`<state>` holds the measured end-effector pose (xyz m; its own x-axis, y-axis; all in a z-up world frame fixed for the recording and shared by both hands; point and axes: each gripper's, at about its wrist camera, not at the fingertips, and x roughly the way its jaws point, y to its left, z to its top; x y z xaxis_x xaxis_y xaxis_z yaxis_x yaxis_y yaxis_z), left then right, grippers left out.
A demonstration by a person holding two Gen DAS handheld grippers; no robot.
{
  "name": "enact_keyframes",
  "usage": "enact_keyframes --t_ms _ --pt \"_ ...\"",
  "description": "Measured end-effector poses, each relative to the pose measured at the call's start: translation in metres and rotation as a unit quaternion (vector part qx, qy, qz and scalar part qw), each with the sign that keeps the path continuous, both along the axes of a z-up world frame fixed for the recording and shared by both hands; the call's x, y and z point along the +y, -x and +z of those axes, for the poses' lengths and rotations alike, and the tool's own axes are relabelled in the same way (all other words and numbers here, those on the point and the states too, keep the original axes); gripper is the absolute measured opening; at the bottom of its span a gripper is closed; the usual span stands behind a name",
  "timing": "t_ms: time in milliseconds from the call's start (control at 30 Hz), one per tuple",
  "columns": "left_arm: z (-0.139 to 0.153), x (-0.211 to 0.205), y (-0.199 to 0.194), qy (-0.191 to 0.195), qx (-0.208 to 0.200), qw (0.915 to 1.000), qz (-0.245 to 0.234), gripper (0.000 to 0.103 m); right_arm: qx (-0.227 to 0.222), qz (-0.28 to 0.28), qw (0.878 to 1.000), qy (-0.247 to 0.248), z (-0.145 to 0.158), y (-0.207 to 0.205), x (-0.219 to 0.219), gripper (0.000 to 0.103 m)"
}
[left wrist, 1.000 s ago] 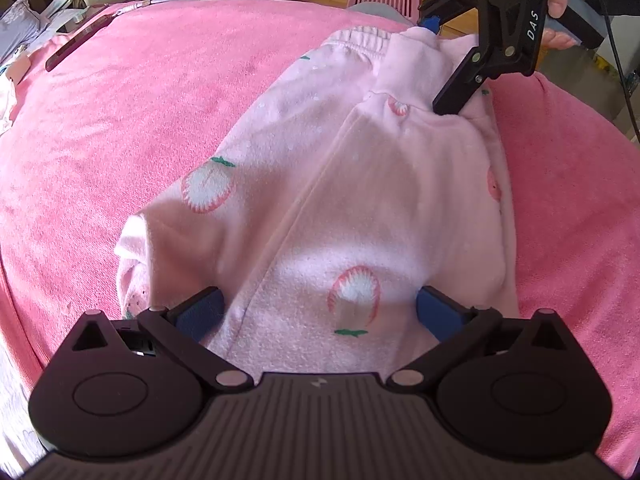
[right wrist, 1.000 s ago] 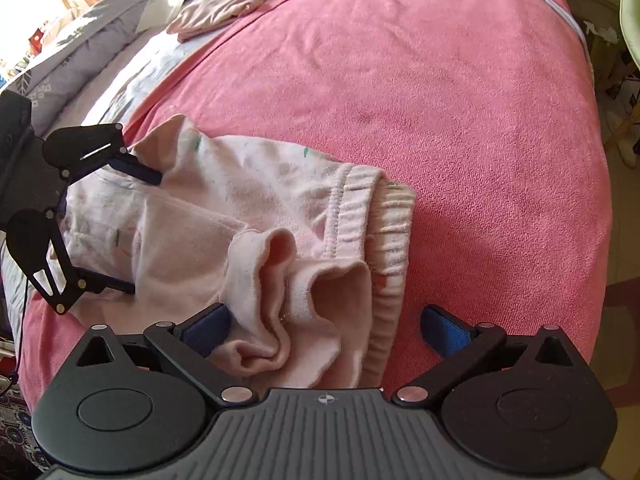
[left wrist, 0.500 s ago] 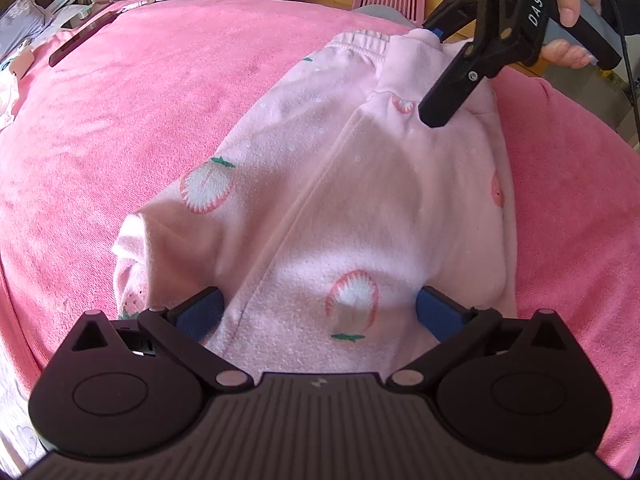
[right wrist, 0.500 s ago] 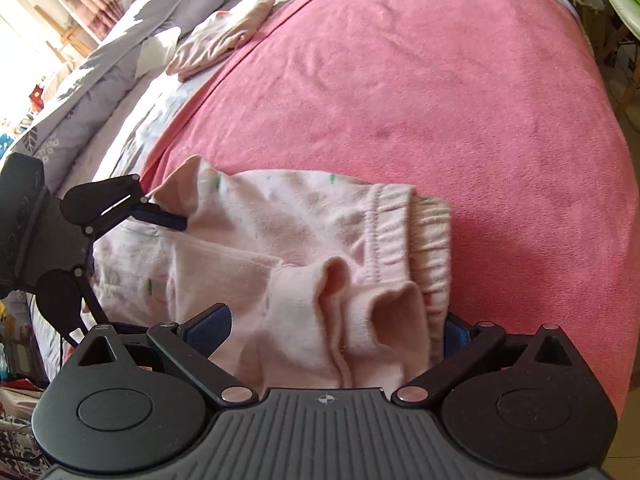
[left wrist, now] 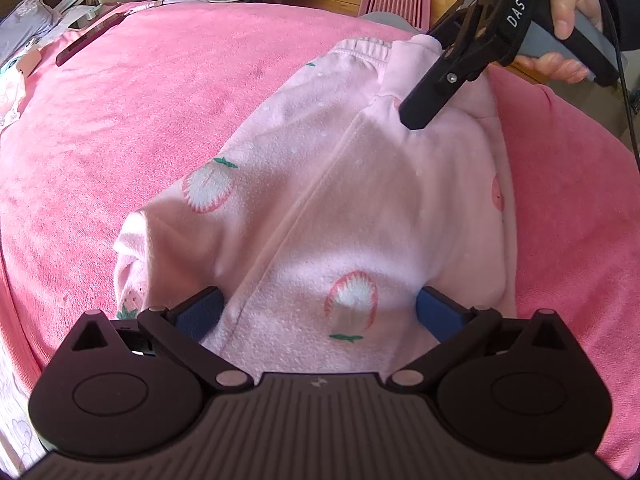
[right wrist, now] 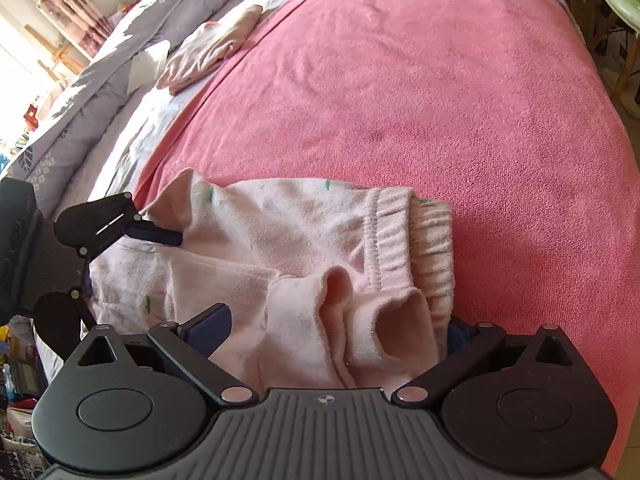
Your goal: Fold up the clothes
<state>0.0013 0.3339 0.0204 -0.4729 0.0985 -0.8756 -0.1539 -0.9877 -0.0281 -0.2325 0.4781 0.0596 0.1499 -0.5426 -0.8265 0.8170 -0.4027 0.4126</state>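
— Where are the pink strawberry-print trousers (left wrist: pixel 360 200)?

— On the pink bed cover (right wrist: pixel 440 100), doubled over, long axis running from 6 toward 1 o'clock in my left view, waistband far.

— Jaws?

— Both released: left gripper (left wrist: pixel 320 312) straddles the fold, right gripper (right wrist: pixel 340 328) the cuffs, ready to pinch both ends together.

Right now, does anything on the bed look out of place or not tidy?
Yes. The pink trousers are not flat: near the waistband the cloth stands up in bunched loops between the right tongs. Beside the pink cover, another garment lies crumpled.
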Motion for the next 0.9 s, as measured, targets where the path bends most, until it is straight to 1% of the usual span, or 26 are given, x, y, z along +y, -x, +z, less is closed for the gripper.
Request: enact_keyframes --t_ms 100,167,200,233,267,333,400,467,500,533,633,700,733,767,833,867,900 --pt "0.001 0.000 -0.004 0.000 0.008 0.9999 0.012 0.103 0.015 -0.022 1.000 -0.017 0.002 -0.008 -0.006 0.103" --pt "0.003 -0.001 -0.009 -0.001 0.013 0.9993 0.034 0.103 0.029 -0.031 0.998 -0.038 0.008 -0.009 -0.010 0.090" --pt "0.005 -0.001 -0.015 0.000 0.016 0.9987 0.048 0.103 0.036 -0.036 0.998 -0.048 0.011 -0.010 -0.011 0.074" --pt "0.005 0.000 -0.019 0.001 0.017 0.9979 0.063 0.103 0.037 -0.043 0.997 -0.054 0.015 -0.008 -0.010 0.063" --pt "0.008 0.000 -0.022 0.001 0.016 0.9968 0.079 0.102 0.028 -0.049 0.997 -0.051 0.019 -0.006 -0.008 0.062" --pt "0.016 -0.003 -0.032 -0.001 0.012 0.9939 0.109 0.100 0.005 -0.059 0.997 -0.039 0.028 -0.002 -0.001 0.053" --pt "0.026 -0.004 -0.045 0.004 0.009 0.9901 0.140 0.100 0.008 -0.058 0.998 -0.034 0.039 -0.009 -0.001 0.051" --pt "0.038 -0.003 -0.062 0.016 0.008 0.9849 0.172 0.100 0.015 -0.057 0.998 -0.023 0.052 -0.021 -0.004 0.048" --pt "0.041 -0.003 -0.071 0.022 0.003 0.9815 0.190 0.100 0.014 -0.057 0.998 -0.017 0.057 -0.027 -0.008 0.040" --pt "0.044 -0.005 -0.078 0.027 -0.005 0.9773 0.210 0.100 0.011 -0.056 0.998 -0.011 0.062 -0.034 -0.012 0.038" --pt "0.056 -0.008 -0.116 0.045 -0.025 0.9629 0.265 0.100 0.013 -0.040 0.999 0.002 0.075 -0.060 -0.032 0.036" --pt "0.060 -0.009 -0.140 0.053 -0.026 0.9548 0.291 0.100 0.011 -0.016 1.000 0.006 0.077 -0.083 -0.049 0.034" --pt "0.062 -0.006 -0.153 0.056 -0.024 0.9519 0.300 0.100 0.009 -0.004 1.000 0.009 0.078 -0.094 -0.058 0.017" --pt "0.064 -0.003 -0.166 0.058 -0.023 0.9488 0.310 0.100 0.008 0.004 1.000 0.007 0.077 -0.106 -0.067 0.013" --pt "0.065 0.006 -0.190 0.060 -0.026 0.9443 0.323 0.100 0.051 0.018 0.998 -0.011 0.073 -0.134 -0.082 0.014" --pt "0.062 0.010 -0.198 0.059 -0.029 0.9436 0.324 0.100 0.086 0.020 0.996 -0.019 0.071 -0.148 -0.084 0.015" --pt "0.060 0.015 -0.206 0.057 -0.033 0.9433 0.325 0.100 0.123 0.020 0.992 -0.026 0.070 -0.162 -0.084 0.021"
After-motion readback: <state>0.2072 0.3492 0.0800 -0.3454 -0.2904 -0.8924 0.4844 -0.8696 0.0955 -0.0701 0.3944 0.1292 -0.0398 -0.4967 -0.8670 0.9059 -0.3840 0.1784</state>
